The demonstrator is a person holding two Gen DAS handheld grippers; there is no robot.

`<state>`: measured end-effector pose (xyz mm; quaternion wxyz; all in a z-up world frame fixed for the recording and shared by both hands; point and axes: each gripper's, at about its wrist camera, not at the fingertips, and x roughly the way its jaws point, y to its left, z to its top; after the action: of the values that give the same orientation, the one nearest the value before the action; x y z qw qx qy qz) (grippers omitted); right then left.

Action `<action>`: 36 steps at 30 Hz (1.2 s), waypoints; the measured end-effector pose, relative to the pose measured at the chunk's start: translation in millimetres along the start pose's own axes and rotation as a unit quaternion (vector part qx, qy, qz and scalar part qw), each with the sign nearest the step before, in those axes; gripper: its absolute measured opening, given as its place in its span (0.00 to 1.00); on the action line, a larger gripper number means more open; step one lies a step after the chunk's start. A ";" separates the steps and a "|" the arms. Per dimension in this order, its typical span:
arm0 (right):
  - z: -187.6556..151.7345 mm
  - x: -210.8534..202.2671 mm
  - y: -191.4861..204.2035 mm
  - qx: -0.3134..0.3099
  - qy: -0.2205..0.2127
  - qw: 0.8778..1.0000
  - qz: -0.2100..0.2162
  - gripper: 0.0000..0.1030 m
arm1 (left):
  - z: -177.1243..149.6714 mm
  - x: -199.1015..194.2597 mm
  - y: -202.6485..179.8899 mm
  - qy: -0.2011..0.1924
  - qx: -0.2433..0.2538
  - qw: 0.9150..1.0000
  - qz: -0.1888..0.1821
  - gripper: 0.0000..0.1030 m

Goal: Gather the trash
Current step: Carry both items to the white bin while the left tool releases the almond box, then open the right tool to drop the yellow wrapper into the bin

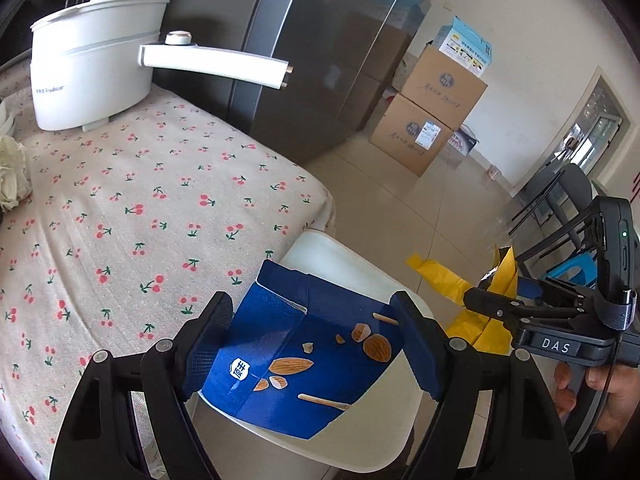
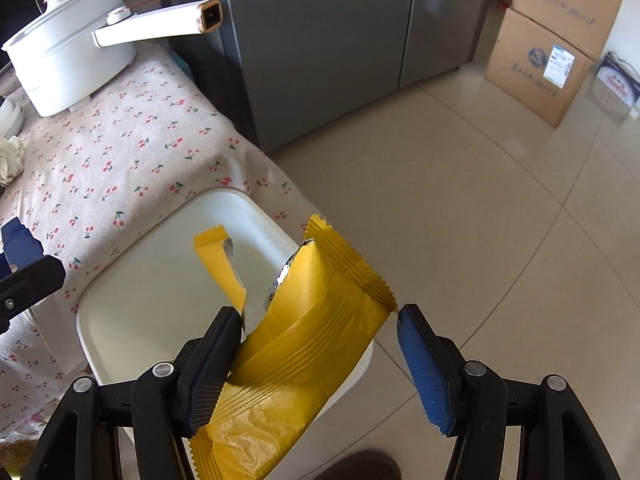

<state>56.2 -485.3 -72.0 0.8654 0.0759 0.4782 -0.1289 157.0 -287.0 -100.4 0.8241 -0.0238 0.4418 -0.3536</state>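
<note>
My left gripper holds a blue almond snack carton between both pads, above the white bin beside the table. My right gripper is wide open over the same bin; the torn yellow wrapper rests against its left finger only, with the blue right pad clear of it. In the left wrist view the right gripper and the yellow wrapper show at the right. A crumpled white tissue lies on the table's left edge.
A white electric pot with a long handle stands at the back of the cherry-print tablecloth. A grey fridge stands behind. Cardboard boxes are stacked on the tiled floor. A chair stands at the right.
</note>
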 end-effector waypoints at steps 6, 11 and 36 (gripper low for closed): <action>-2.6 3.1 0.1 -0.002 0.004 1.000 -0.006 0.67 | 0.7 6.3 4.7 -0.015 0.014 1.000 0.015 0.91; -2.1 4.7 2.7 -0.005 0.005 1.000 -0.007 0.67 | 3.1 -0.5 10.8 -0.020 0.018 0.999 0.047 0.99; 21.0 -3.6 68.0 -0.039 -0.021 0.999 0.002 0.99 | -16.7 -107.6 88.3 -0.011 -0.017 0.986 0.167 1.00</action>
<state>91.5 -425.1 -57.2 0.8781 0.0401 0.4641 -0.1095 155.5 -151.4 -65.1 0.8761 0.0326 0.4360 -0.2033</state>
